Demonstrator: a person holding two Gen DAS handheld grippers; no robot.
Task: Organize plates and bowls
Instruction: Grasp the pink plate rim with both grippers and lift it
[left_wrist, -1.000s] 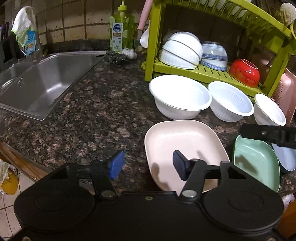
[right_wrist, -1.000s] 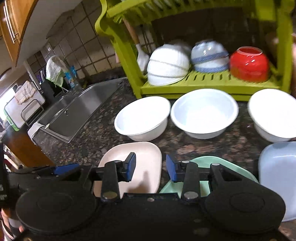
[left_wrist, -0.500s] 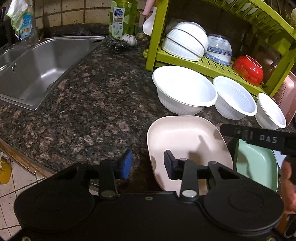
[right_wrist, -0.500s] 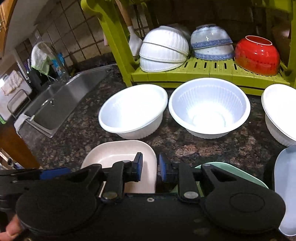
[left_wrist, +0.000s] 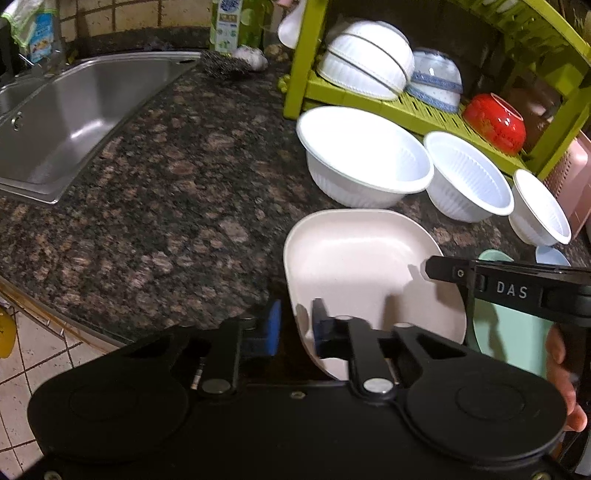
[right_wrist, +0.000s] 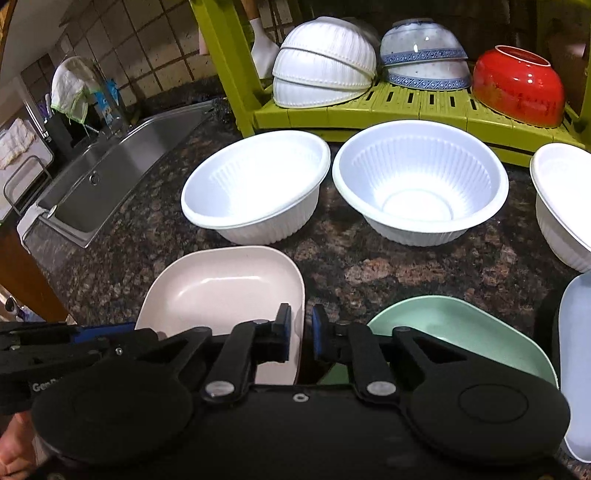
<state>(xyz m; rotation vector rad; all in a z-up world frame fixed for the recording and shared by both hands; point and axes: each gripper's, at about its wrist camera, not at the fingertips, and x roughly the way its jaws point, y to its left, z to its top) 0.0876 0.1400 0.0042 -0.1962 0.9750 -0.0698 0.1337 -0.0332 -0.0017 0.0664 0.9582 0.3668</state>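
Note:
A pink plate (left_wrist: 362, 266) lies flat on the granite counter, with a green plate (right_wrist: 454, 328) to its right and a pale blue plate (right_wrist: 576, 362) beyond that. My left gripper (left_wrist: 296, 325) straddles the pink plate's left rim, one pad outside and one over the inside. My right gripper (right_wrist: 301, 325) straddles the same plate's right rim. Both are narrowed to a small gap, and dark space still shows beside each rim. Three white bowls (right_wrist: 258, 192) (right_wrist: 417, 184) (right_wrist: 561, 195) stand upright behind the plates.
A green dish rack (right_wrist: 424, 110) at the back holds upturned white bowls, blue-patterned bowls and a red bowl (right_wrist: 517, 85). The steel sink (left_wrist: 74, 110) is at the left. The counter edge (left_wrist: 55, 310) drops to a tiled floor at the near left.
Both grippers have moved in over the pink plate's opposite rims and their fingers have narrowed from wide apart to a small gap. The plate has not moved.

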